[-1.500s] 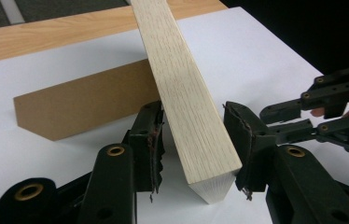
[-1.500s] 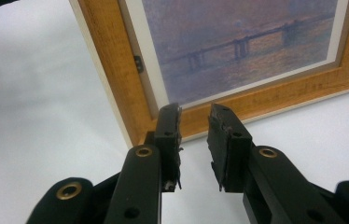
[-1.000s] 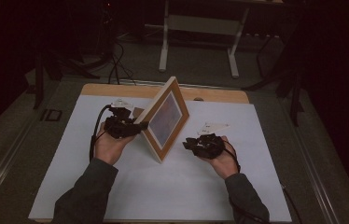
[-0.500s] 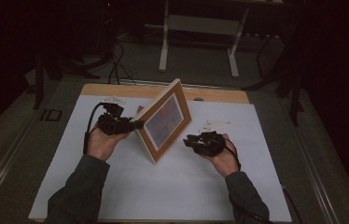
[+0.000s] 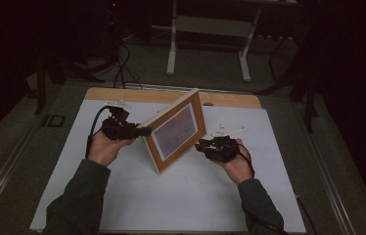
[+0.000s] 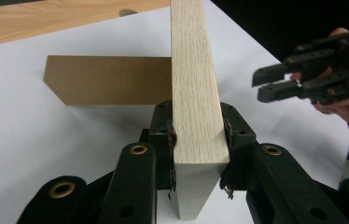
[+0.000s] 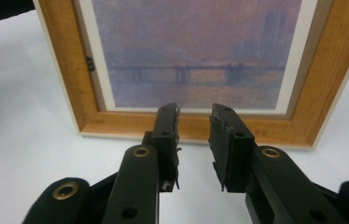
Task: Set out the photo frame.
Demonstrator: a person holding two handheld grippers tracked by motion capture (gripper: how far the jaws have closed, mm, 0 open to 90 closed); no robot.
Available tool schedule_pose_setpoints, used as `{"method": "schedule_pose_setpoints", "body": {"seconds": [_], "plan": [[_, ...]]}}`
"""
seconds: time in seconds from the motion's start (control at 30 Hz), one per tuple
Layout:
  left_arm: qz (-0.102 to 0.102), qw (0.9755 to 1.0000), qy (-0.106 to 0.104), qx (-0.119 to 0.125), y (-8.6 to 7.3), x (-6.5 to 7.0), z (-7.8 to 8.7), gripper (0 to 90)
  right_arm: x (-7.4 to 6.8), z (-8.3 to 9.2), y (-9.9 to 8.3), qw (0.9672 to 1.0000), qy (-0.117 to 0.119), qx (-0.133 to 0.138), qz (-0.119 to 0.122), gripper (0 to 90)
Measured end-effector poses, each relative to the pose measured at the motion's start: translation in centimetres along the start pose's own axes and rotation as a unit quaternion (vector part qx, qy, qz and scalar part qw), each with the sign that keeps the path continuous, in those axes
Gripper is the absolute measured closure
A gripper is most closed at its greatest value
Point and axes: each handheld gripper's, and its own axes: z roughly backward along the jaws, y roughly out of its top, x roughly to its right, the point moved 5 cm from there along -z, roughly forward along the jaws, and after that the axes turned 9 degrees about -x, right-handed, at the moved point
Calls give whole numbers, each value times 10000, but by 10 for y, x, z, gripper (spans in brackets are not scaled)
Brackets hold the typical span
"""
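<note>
A wooden picture frame (image 5: 176, 129) with a hazy purple print stands tilted on the white sheet, held up by one side. My left gripper (image 5: 144, 131) is shut on that pale side edge (image 6: 193, 70); its jaws have just been closing, and the pads (image 6: 170, 137) press the wood from both sides. A brown cardboard back stand (image 6: 107, 86) sticks out behind the frame. My right gripper (image 5: 201, 146) hovers low in front of the frame's bottom rail (image 7: 196, 130). It is open with nothing between its jaws (image 7: 193, 116).
A white sheet (image 5: 171, 196) covers the wooden table (image 5: 122, 94). Small white plastic pieces lie at the back left (image 5: 117, 104) and just right of the frame (image 5: 230, 129). A metal stand (image 5: 171, 49) and cables sit on the dark floor beyond.
The frame has swung so its printed face shows wider towards the camera. The left hand shifted slightly with it. The right hand has stayed put.
</note>
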Motion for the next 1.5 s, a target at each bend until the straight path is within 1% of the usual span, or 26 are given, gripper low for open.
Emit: {"method": "schedule_pose_setpoints", "body": {"seconds": [0.03,0.1,0.2,0.23,0.37,0.4,0.5,0.6,0.67,0.7,0.8,0.83,0.87,0.93,0.97,1.0,1.03,1.07,1.23,1.27,1.33,1.37,1.4,1.43,1.47,1.5], "plan": [[-77,9999,-60,-44,0,1,0,723,1,1,1,10000,-25,0,6,713],[-121,9998,-90,-97,1,1,0,724,3,1,1,10000,-79,-22,11,712],[-156,9997,-143,-148,1,-1,1,724,6,3,3,9999,-129,-45,36,711],[-164,9995,-204,-172,1,-2,2,724,9,6,4,9999,-163,-48,16,709],[-228,9991,-288,-225,0,-4,3,724,14,10,7,9997,-245,-35,-36,707],[-256,9988,-352,-243,-1,-5,4,724,16,11,7,9996,-274,-26,-53,706],[-293,9981,-465,-276,-2,-8,6,725,25,16,11,9990,-378,100,-205,697],[-319,9977,-506,-303,-3,-8,6,725,30,19,13,9985,-453,134,-265,697],[-378,9970,-584,-347,-4,-9,7,724,37,22,15,9976,-567,175,-346,684],[-378,9970,-584,-347,-4,-9,7,724,39,23,16,9973,-590,205,-379,684],[-454,9957,-718,-359,-5,-10,8,724,46,25,19,9962,-653,276,-498,669],[-454,9957,-718,-359,-5,-10,8,724,46,25,19,9962,-653,276,-498,669],[-476,9954,-756,-360,-5,-10,8,724,53,26,22,9952,-674,339,-615,649],[-483,9952,-781,-352,-5,-11,8,723,61,26,24,9939,-724,382,-739,626],[-483,9952,-781,-352,-5,-11,8,723,61,26,24,9939,-724,382,-739,626],[-501,9949,-803,-339,-5,-12,7,723,68,26,26,9926,-730,450,-859,606],[-501,9949,-803,-339,-5,-12,7,723,68,26,26,9926,-730,450,-859,606],[-529,9948,-805,-325,-5,-12,7,723,73,25,29,9921,-714,492,-911,579],[-605,9950,-748,-276,-5,-11,7,722,78,16,37,9930,-705,453,-832,524],[-696,9951,-663,-226,-6,-11,7,719,78,12,41,9938,-636,444,-795,494],[-763,9956,-534,-135,-6,-11,6,714,77,7,45,9948,-590,417,-720,473],[-763,9956,-534,-135,-6,-11,6,712,77,7,45,9948,-590,417,-720,473],[-838,9959,-351,-47,-6,-11,6,707,76,2,49,9955,-536,409,-666,443],[-838,9959,-351,-47,-6,-11,6,704,76,2,49,9955,-536,409,-666,443],[-906,9958,-147,20,-5,-11,5,700,77,-1,52,9960,-501,393,-625,406],[-946,9955,-73,42,-5,-11,5,698,77,-4,53,9962,-469,394,-620,397]]}}
